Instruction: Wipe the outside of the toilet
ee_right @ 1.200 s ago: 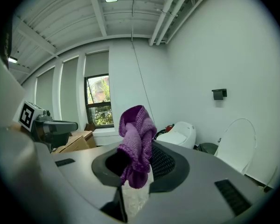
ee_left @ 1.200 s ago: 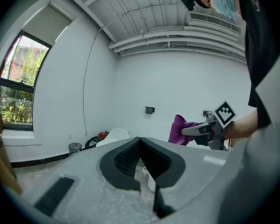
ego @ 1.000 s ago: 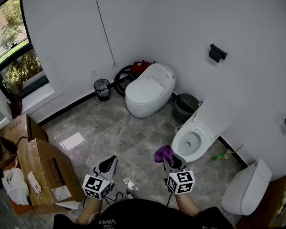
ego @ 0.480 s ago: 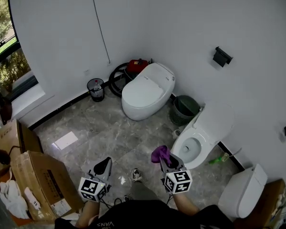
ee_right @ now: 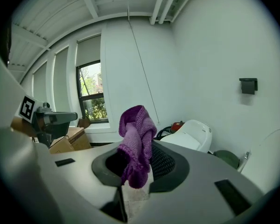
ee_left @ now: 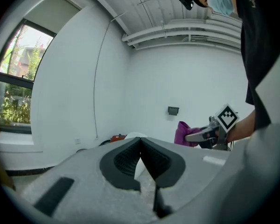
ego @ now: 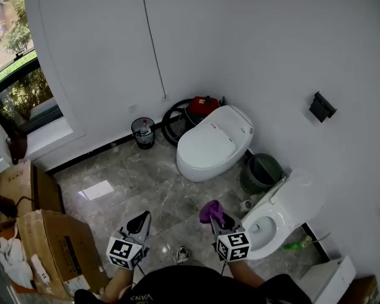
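The right claw (ee_right: pixel 139 166) is clenched on a purple knitted cloth (ee_right: pixel 137 136), which is pinched between the pads and stands bunched above them, with one end hanging down in front. The left claw (ee_left: pixel 140 146) is closed with its pad tips meeting, and nothing is held in it. Both claws are held low in front of the person, above the grey marbled floor (ego: pixel 136 182), with the left one well apart from the right. An open toilet (ego: pixel 280 215) with its lid raised against the wall is seen just beside the right claw, on its right; no contact between cloth and bowl is seen. A second white toilet (ego: pixel 213 145), its lid shut, stands farther off near the room's corner. Between the two toilets a dark green waste bin (ego: pixel 261 172) is placed. Behind the shut toilet a red machine (ego: pixel 203 104) with a black coiled hose is seen, and a small black bin (ego: pixel 143 132) stands by the wall. Open cardboard boxes (ego: pixel 54 240) lie at the left, below a window (ego: pixel 18 84).
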The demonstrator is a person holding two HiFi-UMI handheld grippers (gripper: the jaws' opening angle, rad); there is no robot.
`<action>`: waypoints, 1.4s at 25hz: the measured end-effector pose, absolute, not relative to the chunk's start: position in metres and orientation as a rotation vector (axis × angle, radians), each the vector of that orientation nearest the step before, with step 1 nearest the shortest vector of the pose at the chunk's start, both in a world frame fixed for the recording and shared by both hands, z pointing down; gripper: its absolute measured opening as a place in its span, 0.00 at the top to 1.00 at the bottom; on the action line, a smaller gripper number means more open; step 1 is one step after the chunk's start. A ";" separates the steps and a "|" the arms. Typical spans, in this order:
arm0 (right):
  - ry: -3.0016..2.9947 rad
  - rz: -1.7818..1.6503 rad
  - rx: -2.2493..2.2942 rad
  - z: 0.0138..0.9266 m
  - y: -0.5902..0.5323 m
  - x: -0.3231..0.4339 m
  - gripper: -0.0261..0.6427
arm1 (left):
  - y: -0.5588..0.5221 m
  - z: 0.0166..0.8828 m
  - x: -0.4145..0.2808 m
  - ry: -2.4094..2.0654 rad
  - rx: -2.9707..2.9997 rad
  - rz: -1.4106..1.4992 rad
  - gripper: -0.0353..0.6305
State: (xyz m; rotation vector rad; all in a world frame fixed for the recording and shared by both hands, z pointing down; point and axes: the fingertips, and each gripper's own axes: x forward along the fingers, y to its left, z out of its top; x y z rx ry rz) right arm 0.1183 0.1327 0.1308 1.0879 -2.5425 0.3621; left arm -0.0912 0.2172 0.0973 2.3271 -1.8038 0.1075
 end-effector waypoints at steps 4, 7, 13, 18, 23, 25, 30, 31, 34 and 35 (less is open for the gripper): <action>-2.552 0.308 1.002 0.134 0.095 0.102 0.83 | 0.176 0.095 -0.099 -1.825 2.383 0.171 0.94; -2.544 0.314 0.986 0.138 0.081 0.086 0.83 | 0.157 0.091 -0.115 -1.824 2.413 0.226 0.94; -2.520 0.318 1.067 0.140 0.061 0.041 0.83 | 0.125 0.097 -0.163 -1.769 2.420 0.165 0.94; -2.484 0.361 1.218 0.136 0.051 0.013 0.83 | 0.096 0.095 -0.191 -1.627 2.486 0.170 0.94; -2.423 0.394 1.357 0.136 0.048 -0.013 0.83 | 0.078 0.104 -0.221 -1.455 2.586 0.204 0.94; -2.390 0.393 1.422 0.134 0.045 -0.013 0.83 | 0.070 0.104 -0.226 -1.395 2.603 0.196 0.94; -2.348 0.383 1.516 0.130 0.034 -0.004 0.83 | 0.052 0.114 -0.232 -1.328 2.630 0.212 0.94; -2.342 0.384 1.516 0.130 0.032 -0.001 0.83 | 0.049 0.116 -0.231 -1.325 2.632 0.216 0.94; -2.330 0.405 1.497 0.133 0.026 0.011 0.83 | 0.041 0.117 -0.223 -1.347 2.628 0.224 0.94; -2.331 0.406 1.485 0.131 0.022 0.015 0.83 | 0.037 0.115 -0.221 -1.366 2.624 0.221 0.94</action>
